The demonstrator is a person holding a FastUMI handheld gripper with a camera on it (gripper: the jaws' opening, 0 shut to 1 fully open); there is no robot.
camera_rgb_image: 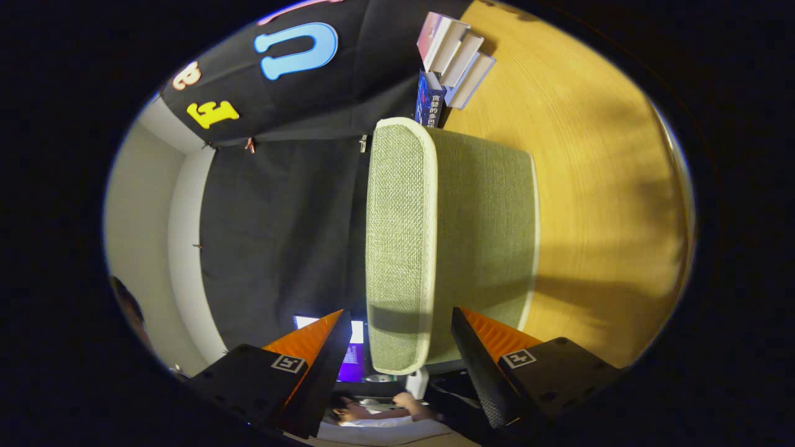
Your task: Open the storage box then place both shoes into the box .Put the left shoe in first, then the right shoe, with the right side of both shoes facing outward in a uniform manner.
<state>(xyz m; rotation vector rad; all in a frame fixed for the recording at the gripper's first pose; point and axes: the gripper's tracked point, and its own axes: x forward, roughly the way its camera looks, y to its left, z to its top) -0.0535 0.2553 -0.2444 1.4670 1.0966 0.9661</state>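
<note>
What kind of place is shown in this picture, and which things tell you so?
Probably an indoor recording booth arranged as a home corner. A black cloth wall hangs behind a wooden table that carries a green fabric storage box and stacked books. The open gripper points at the box.

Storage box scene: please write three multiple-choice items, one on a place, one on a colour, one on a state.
1. Where are the books?
A. Beyond the storage box, on the wooden table
B. Between the fingers
C. Inside the box

2. What colour is the storage box?
A. Red
B. Green with pale trim
C. Blue

3. How is the hand-held gripper?
A. Shut on a shoe
B. Shut on the box
C. Open

Answers:
1 A: the books stand past the far end of the storage box on the wooden table.
2 B: its woven fabric is green, its edges cream.
3 C: the hand-held gripper has its fingers wide apart, with the box's near end between them.
</note>
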